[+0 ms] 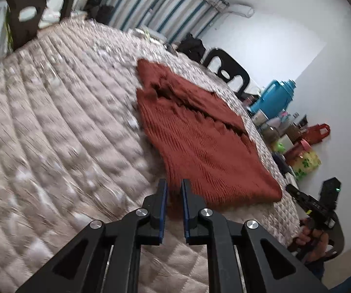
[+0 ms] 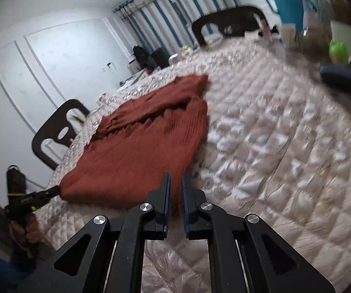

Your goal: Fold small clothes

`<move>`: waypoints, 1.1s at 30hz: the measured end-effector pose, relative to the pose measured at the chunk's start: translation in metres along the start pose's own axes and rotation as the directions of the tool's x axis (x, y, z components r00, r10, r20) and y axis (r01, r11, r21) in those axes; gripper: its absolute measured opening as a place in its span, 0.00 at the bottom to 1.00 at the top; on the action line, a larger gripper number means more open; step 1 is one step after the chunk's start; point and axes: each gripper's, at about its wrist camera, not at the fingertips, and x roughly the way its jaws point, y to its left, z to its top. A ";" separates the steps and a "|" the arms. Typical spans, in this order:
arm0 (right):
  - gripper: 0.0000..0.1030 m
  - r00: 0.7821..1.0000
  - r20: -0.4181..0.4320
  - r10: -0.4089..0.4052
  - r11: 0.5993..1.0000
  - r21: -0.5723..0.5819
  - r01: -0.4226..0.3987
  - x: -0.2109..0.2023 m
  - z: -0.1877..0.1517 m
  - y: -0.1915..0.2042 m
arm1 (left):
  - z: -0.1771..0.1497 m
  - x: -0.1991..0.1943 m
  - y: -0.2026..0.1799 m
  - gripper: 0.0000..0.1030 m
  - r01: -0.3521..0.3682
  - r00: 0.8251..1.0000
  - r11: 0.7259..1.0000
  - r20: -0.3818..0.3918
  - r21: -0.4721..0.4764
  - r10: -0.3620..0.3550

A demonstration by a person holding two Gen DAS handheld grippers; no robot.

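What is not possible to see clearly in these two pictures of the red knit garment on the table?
- Near corner of the rust-red knit garment: left wrist view, covered by the left gripper.
- Its other near corner: right wrist view, hidden by the right gripper.
- Quilted table cover: pattern smeared by motion blur.
- Items beside the blue jug: small and crowded at the edge.

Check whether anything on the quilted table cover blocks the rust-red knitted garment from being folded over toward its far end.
Nothing visible does. The rust-red knitted garment lies alone on the beige quilted table cover. The left tool and right tool each pinch a near corner; the clutter sits at the table's edges.
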 end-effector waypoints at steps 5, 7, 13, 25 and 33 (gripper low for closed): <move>0.10 1.000 0.022 -0.013 0.994 -0.110 0.016 0.010 0.006 0.028 | 0.018 0.004 -0.015 0.13 0.019 0.999 0.999 0.044 0.039 -0.021; 0.13 0.999 -0.019 -0.034 0.987 -0.157 0.030 0.029 0.004 0.038 | 0.021 0.019 -0.025 0.13 0.048 0.999 0.997 0.021 0.060 -0.049; 0.12 0.996 -0.070 -0.061 0.974 -0.223 0.044 0.057 -0.004 0.049 | 0.013 0.066 -0.054 0.13 0.100 0.992 0.985 -0.087 0.143 -0.088; 0.13 0.986 -0.153 -0.069 0.958 -0.286 0.023 0.058 -0.025 0.050 | -0.013 0.069 -0.067 0.14 0.103 0.982 0.973 -0.179 0.209 -0.066; 0.13 0.994 -0.093 -0.062 0.931 -0.363 0.024 0.058 -0.016 0.090 | -0.002 0.068 -0.101 0.23 0.115 0.986 0.949 -0.150 0.293 -0.073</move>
